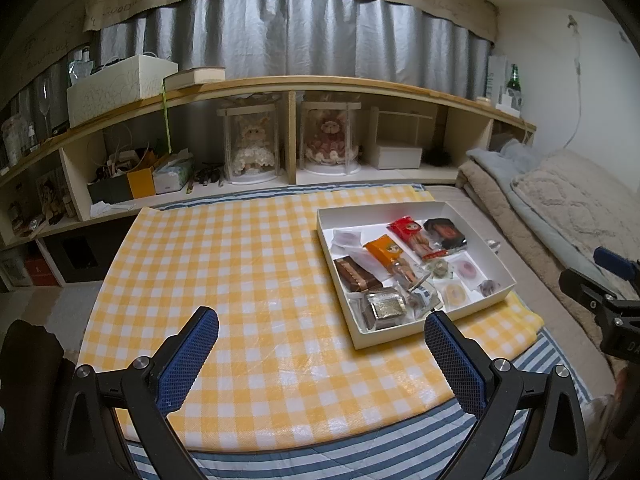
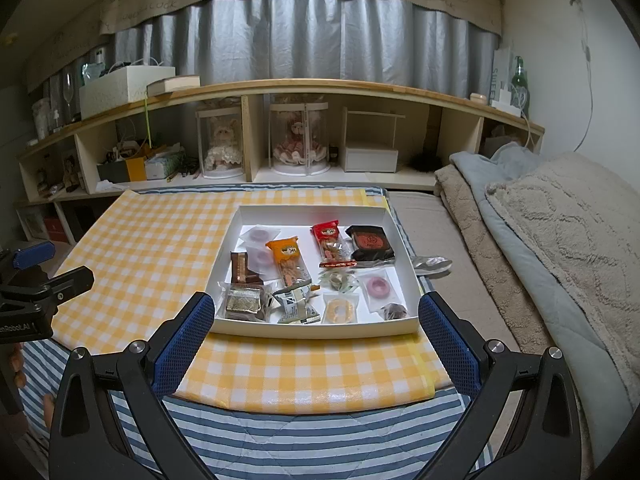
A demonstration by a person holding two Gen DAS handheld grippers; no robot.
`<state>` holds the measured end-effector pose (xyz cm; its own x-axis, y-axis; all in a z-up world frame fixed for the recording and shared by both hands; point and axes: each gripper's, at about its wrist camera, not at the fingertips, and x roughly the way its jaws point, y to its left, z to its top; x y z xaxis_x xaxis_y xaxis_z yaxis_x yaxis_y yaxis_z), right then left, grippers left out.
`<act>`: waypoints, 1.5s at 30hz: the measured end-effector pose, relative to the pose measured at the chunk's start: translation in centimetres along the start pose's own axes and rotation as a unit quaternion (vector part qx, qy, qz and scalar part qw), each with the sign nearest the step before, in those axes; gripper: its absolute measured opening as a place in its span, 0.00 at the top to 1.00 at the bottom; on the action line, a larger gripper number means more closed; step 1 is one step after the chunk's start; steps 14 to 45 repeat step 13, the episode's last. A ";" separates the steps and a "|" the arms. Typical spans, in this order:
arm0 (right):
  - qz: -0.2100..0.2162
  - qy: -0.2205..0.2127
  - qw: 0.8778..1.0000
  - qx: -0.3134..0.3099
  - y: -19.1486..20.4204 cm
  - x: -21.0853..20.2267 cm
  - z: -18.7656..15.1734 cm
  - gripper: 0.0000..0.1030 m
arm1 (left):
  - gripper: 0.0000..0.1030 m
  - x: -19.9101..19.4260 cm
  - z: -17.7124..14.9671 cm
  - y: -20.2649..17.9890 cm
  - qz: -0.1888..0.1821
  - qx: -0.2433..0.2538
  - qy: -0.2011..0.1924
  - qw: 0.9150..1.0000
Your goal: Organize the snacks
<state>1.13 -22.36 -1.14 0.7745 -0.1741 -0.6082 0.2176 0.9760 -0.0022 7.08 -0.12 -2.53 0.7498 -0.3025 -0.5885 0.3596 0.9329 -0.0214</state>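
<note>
The snacks lie jumbled in a white box [image 2: 236, 264] at the right edge of the checked cloth [image 2: 160, 240], one silver packet [image 2: 432, 263] outside beside it. Both tongs – left [image 1: 322, 326], right [image 2: 316, 312] – are spread wide, holding nothing. Risk: the crinkly wrappers overlap, so a pinch could drag two together or nudge the light box off the edge.

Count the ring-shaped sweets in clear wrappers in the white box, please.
4: two pink rings at the far left, one behind the other; a pink ring near right; a pale yellow ring by the box's front wall. Others may hide under packets.
</note>
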 end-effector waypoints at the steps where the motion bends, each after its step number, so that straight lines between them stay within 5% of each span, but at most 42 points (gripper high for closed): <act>1: 0.000 0.000 1.000 0.000 0.0 0.0 0.0 0.00 | 0.00 -0.1 0.0 0.0 0.000 -0.001 0.000 1.000; 45: 0.000 0.000 1.000 -0.001 0.0 0.1 0.0 0.00 | 0.00 -0.1 -0.2 -0.8 0.004 0.001 -0.004 1.000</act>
